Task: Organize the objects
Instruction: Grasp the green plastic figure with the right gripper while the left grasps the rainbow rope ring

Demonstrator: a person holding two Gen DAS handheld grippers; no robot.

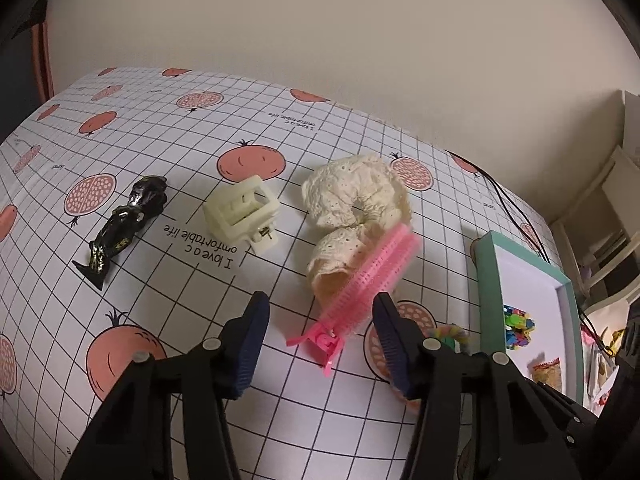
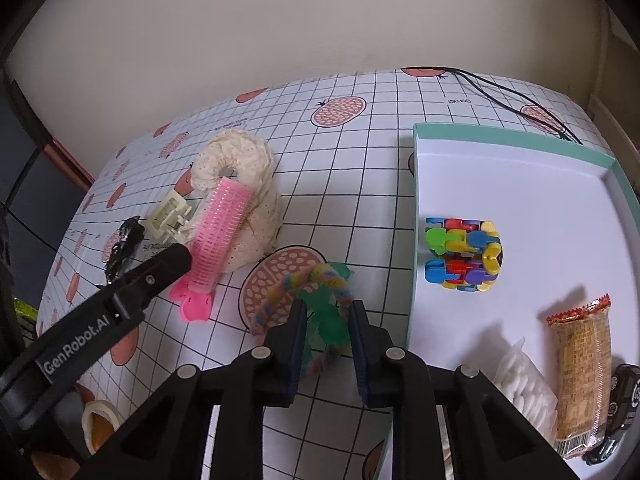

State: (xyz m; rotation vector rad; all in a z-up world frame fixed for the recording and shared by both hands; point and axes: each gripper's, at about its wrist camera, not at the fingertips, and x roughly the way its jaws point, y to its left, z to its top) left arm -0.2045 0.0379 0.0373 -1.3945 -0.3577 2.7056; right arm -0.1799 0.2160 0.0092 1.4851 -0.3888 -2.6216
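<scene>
Obscured and cut-off items

Black toy car [image 2: 618, 412] cut by right-wrist frame's lower right edge; roll of tape [image 2: 100, 420] half hidden lower left; green-and-rainbow fuzzy ring [image 1: 450, 334] mostly hidden behind gripper finger, lower right.

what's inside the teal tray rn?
Teal tray holds a multicolour block cube, a wrapped snack bar, a bag of white pieces and a dark toy car. Its near end is hidden behind the right tongs.

A plain beige wall [image 1: 360, 40] rises behind the tabletop [image 1: 168, 128], whose white grid cover bears pink pomegranate prints; pale shelving [image 1: 612, 208] stands at right.
</scene>
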